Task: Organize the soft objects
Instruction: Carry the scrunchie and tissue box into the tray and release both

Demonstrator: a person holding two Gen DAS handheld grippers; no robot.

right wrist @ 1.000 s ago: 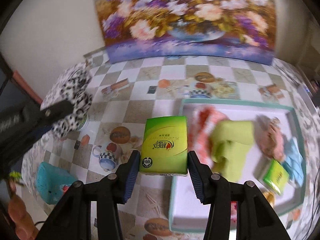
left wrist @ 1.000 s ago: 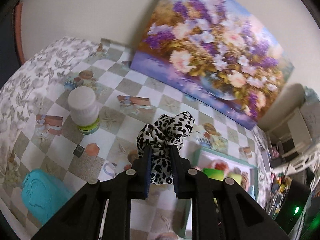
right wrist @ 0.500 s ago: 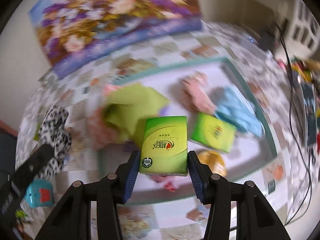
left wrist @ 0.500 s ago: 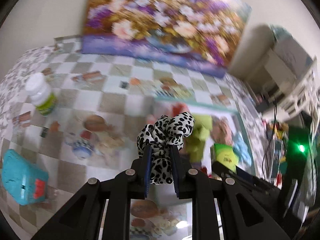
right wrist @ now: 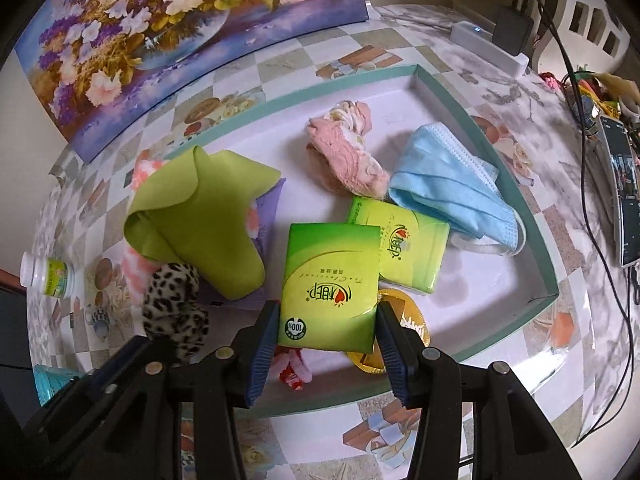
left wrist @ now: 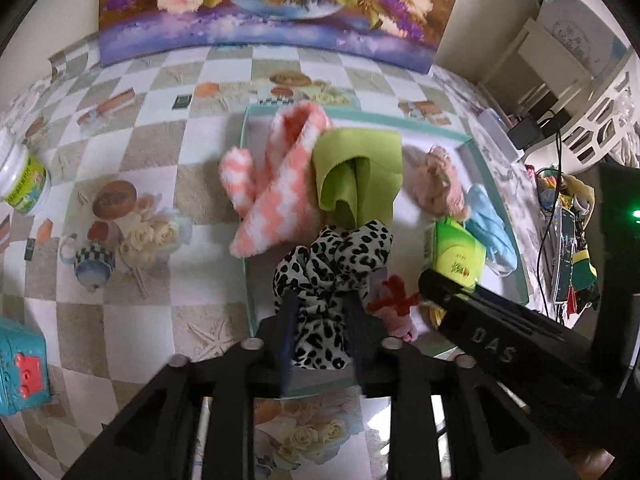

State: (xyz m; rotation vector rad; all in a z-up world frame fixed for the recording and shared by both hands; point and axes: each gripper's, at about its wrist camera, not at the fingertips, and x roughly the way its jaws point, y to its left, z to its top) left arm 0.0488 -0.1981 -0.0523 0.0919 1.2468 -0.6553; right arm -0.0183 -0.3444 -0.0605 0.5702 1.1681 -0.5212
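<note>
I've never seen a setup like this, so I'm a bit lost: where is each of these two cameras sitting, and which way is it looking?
Left wrist view: sits on the left gripper, looking steeply down its jaws at the leopard-print scrunchie between them, above the teal tray; the right gripper's black arm crosses the lower right.
Right wrist view: sits on the right gripper, looking down at the green tissue pack it clamps; the left gripper enters at lower left.
Shared: the tray, scrunchie, green cloth, flower painting.
</note>
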